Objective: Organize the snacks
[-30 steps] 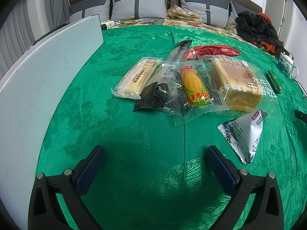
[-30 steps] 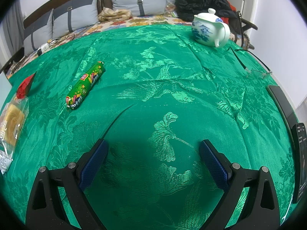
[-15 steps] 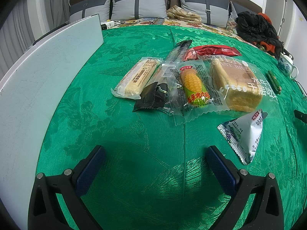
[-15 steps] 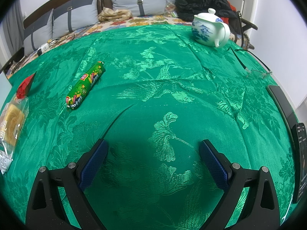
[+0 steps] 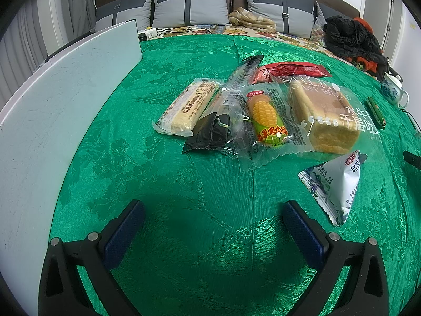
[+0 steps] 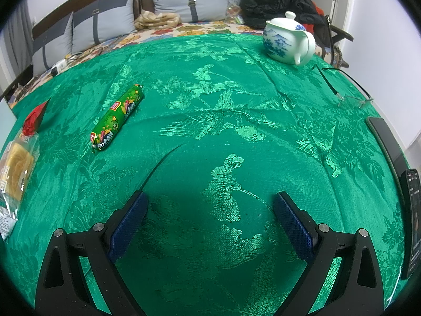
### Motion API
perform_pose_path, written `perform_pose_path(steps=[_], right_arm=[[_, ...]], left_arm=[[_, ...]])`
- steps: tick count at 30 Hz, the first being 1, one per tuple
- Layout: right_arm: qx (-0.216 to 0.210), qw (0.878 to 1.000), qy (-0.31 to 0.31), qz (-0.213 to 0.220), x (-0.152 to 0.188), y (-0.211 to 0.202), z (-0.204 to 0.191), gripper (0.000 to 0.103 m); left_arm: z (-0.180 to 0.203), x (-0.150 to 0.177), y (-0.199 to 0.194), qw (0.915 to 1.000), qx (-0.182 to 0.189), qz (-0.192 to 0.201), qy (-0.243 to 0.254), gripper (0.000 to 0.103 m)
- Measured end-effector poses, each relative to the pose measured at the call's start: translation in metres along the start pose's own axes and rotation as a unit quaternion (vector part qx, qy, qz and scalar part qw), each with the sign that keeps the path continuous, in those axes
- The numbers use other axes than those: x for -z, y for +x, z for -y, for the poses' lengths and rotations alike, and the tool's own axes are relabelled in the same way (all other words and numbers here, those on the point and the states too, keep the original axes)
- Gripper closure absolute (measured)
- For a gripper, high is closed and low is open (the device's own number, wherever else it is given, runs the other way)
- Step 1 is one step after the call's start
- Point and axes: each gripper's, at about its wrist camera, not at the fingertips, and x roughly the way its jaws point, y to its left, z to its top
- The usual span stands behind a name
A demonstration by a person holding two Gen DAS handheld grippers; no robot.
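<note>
Your left gripper (image 5: 214, 217) hovers wide open and empty over the green cloth (image 5: 184, 189); ahead lie the snacks in a cluster: cake bar (image 5: 188, 106), black packet (image 5: 210, 133), corn pack (image 5: 267, 119), bread (image 5: 322, 114), with a white pouch (image 5: 335, 184) nearer right. Your right gripper (image 6: 210, 209) is equally open, holding nothing, with a green sausage (image 6: 118, 117) far left.

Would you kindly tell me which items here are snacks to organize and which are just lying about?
Snacks:
clear-wrapped toast bread
corn-print sausage pack
pale wafer bar
black foil packet
red foil bag
white triangular pouch
green sausage stick

Bystanders:
blue-and-white porcelain teapot
thin-rimmed eyeglasses
white board
</note>
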Motion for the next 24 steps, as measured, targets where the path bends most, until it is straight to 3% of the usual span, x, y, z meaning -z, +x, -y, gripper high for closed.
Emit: perform_pose_path(steps=[24], right_arm=[[0.000,1.000,0.000,0.000,-0.0004,0.0001,-0.0001,0.004]], left_arm=[[-0.0011,0.0009,-0.0008,1.0000,-0.001,0.000,0.000,0.000]])
